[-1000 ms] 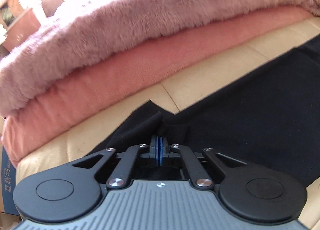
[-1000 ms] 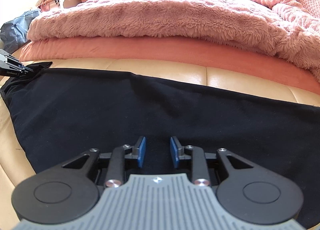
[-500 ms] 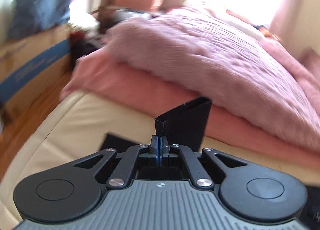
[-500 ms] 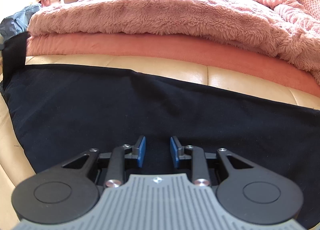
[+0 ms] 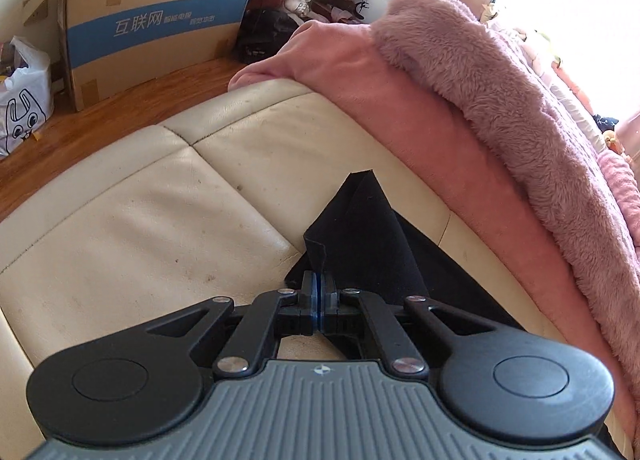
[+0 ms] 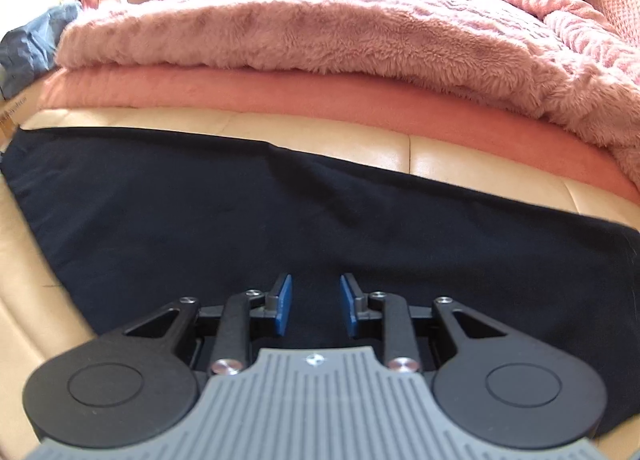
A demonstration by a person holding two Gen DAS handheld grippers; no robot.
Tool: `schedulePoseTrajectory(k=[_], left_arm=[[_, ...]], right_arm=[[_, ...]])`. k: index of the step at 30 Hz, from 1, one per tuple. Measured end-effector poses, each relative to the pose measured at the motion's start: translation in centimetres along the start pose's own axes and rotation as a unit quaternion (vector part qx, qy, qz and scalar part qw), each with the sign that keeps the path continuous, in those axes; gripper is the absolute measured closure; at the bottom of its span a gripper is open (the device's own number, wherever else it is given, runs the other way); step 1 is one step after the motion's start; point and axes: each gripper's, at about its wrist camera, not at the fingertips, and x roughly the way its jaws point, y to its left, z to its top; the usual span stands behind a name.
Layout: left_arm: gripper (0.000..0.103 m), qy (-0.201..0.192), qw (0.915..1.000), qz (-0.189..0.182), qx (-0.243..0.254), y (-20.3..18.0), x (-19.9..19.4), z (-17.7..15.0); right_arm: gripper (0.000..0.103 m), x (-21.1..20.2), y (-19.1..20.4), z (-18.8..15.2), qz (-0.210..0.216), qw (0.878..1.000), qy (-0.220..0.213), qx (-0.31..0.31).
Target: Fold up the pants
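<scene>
The black pants [image 6: 280, 220] lie spread flat across a cream leather bench [image 6: 460, 158]. My left gripper [image 5: 319, 292] is shut on a corner of the pants [image 5: 360, 232] and holds it lifted off the bench [image 5: 140, 220], the cloth standing up in a peak. My right gripper [image 6: 315, 302] is open with blue pads, low over the middle of the pants, holding nothing.
A pink fluffy blanket [image 6: 320, 28] on a salmon bedsheet [image 6: 280, 96] rises just behind the bench. In the left wrist view a big cardboard box [image 5: 156, 20], a white plastic bag [image 5: 24, 96] and clutter stand on the wooden floor beyond the bench end.
My left gripper has lifted the pants corner off the bench and swung left, so its view now faces the bench end and floor. The right gripper has hardly moved and stays open.
</scene>
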Motion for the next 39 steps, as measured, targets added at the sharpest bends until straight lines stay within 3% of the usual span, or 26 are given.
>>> schedulePoseTrajectory(k=[3,8,14,16,18,19,24,30,32,34,35,39], left_arm=[[0.103,0.001,0.9999,0.009,0.004,0.0,0.6,-0.4],[0.102,-0.002,0.9995,0.027,0.015,-0.6,1.0,-0.7],[0.102,0.007,0.9981,0.051,0.033,-1.6,1.2,-0.4],[0.102,0.010,0.9974,0.061,0.038,-1.9,1.3,-0.3],[0.102,0.013,0.9963,0.072,0.045,-2.4,1.4,-0.3],[0.102,0.015,0.9957,0.078,0.048,-2.6,1.3,-0.3],[0.102,0.031,0.9925,0.102,0.059,-2.9,0.6,-0.8],[0.103,0.043,0.9912,0.098,0.078,-2.1,-1.2,-2.6],[0.102,0.043,0.9927,0.090,0.068,-1.5,-1.5,-2.6],[0.102,0.046,0.9938,0.083,0.057,-1.1,-1.5,-2.4],[0.102,0.047,0.9936,0.084,0.060,-1.2,-1.4,-2.2],[0.102,0.047,0.9919,0.092,0.073,-1.7,-0.9,-2.3]], right_arm=[[0.079,-2.8,0.7,-1.8,-0.006,1.000,0.010,-0.004],[0.068,-6.1,3.5,-5.1,-0.019,0.999,0.027,-0.038],[0.068,-5.6,7.8,-7.1,-0.051,0.990,0.022,-0.126],[0.069,-4.5,8.7,-7.6,-0.071,0.984,0.042,-0.160],[0.084,-3.6,8.3,-7.8,-0.077,0.983,0.057,-0.158],[0.099,-3.4,7.8,-7.7,-0.078,0.984,0.063,-0.149],[0.103,-5.1,6.1,-7.7,-0.058,0.987,0.068,-0.137],[0.103,-5.4,4.4,-8.1,-0.043,0.989,0.084,-0.117],[0.098,-5.6,4.1,-7.9,-0.035,0.990,0.082,-0.109],[0.080,-6.2,3.7,-7.5,-0.019,0.993,0.070,-0.095],[0.077,-6.7,3.4,-7.2,-0.010,0.995,0.060,-0.084],[0.076,-8.1,-0.1,-5.6,-0.018,0.999,0.017,-0.021]])
